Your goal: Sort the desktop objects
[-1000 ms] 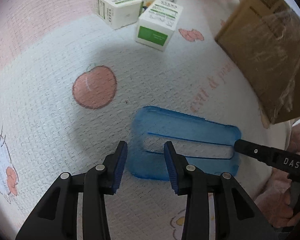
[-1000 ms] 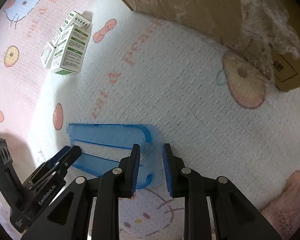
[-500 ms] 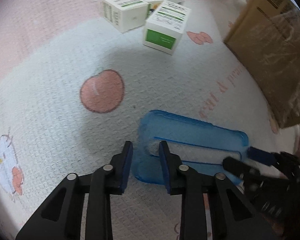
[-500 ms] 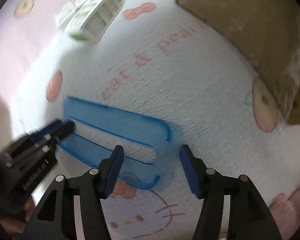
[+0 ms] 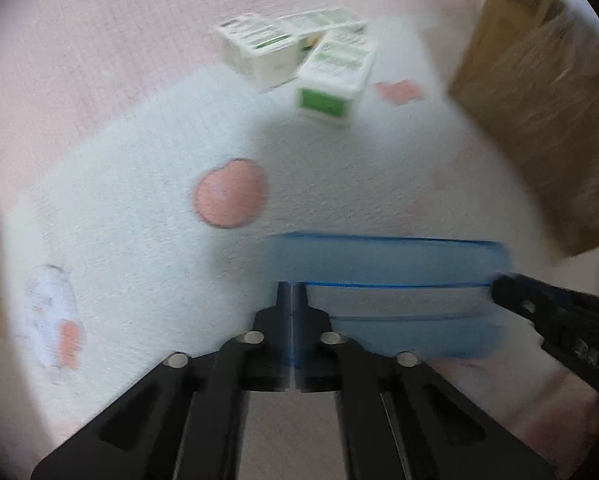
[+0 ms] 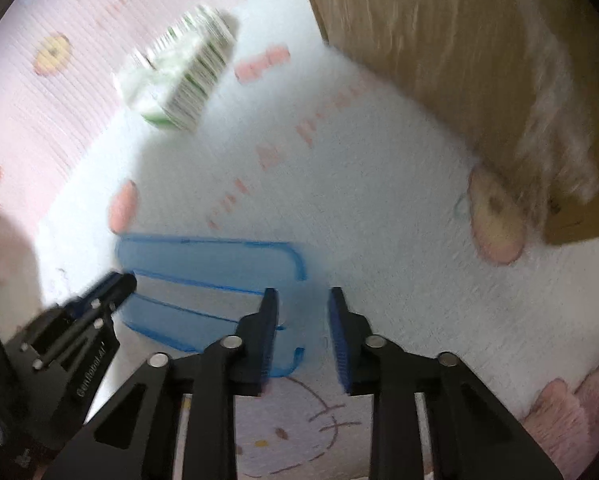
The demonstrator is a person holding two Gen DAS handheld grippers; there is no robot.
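Observation:
A translucent blue plastic tray [image 5: 379, 260] with a long slot rests on the white patch of the mat, blurred by motion. My left gripper [image 5: 292, 292] has closed its jaws on the tray's left end, and a thin blue edge shows between the pads. In the right wrist view the tray [image 6: 207, 260] stretches leftward to the left gripper [image 6: 125, 280]. My right gripper [image 6: 301, 308] straddles the tray's right end. Its jaws are closing, and a gap still shows between the pads and the plastic. Its tip [image 5: 499, 284] also appears in the left wrist view.
Three white-and-green cartons [image 5: 299, 64] lie together beyond the tray, and they also show as cartons [image 6: 179, 84] in the right wrist view. A cardboard box wrapped in film [image 5: 539, 120] stands at the right, as the cardboard box [image 6: 459, 60]. A pink cartoon-printed mat [image 5: 99, 60] covers the surface.
The left jaws came together on the tray's left end. The right jaws spread wide around the right end, then narrowed. Both views have shifted and blurred.

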